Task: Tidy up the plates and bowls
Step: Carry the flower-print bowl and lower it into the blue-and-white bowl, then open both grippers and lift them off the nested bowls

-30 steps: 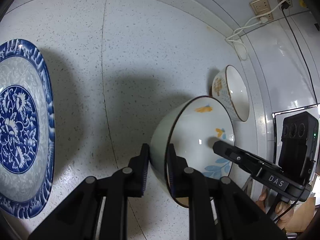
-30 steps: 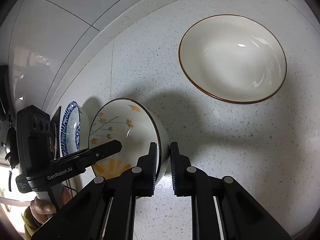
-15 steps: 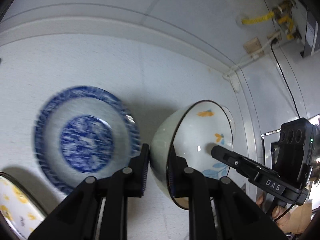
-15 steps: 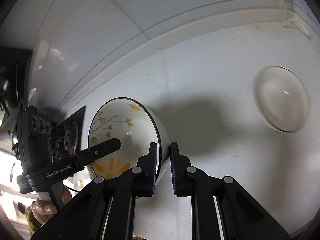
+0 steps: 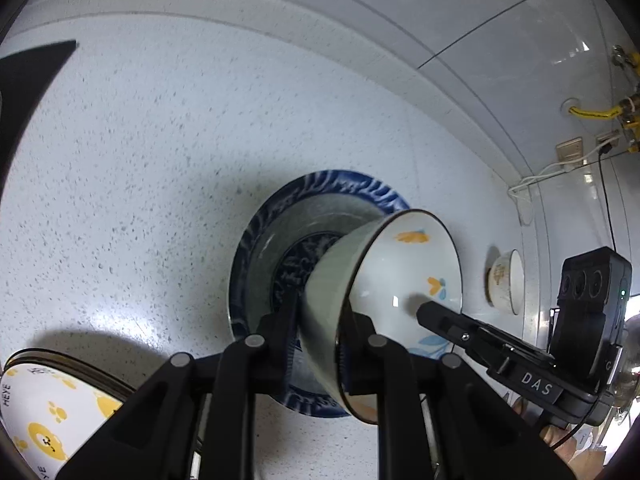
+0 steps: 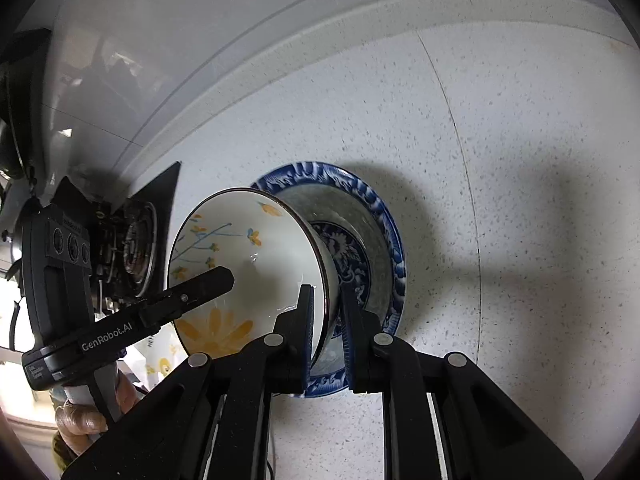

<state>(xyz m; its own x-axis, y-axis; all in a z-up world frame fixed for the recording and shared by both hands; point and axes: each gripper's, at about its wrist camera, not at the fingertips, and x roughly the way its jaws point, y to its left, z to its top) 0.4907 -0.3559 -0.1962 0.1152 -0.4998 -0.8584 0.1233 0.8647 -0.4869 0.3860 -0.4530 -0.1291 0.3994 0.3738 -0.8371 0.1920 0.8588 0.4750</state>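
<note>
Floral bowl [image 5: 404, 276] between tongs marked "DAS" [image 5: 538, 385] and "GenRobot.AI" [image 6: 107, 340]

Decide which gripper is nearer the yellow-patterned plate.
Left. The left gripper clamps the flowered bowl on the side beside the yellow-patterned plate; the right gripper clamps the opposite rim, farther away.

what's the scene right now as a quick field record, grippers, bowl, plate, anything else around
held item: floral bowl, clamped at opposite sides of its rim
left hand-held gripper: shut on the bowl's rim, one finger inside, one outside
right hand-held gripper: shut on the bowl's rim
bowl position: over the blue patterned plate; contact cannot be told
plate: flat on the speckled counter
other dishes: small bowl near the wall, yellow-print plate at lower left
nearby: stove burner left of the plate
</note>
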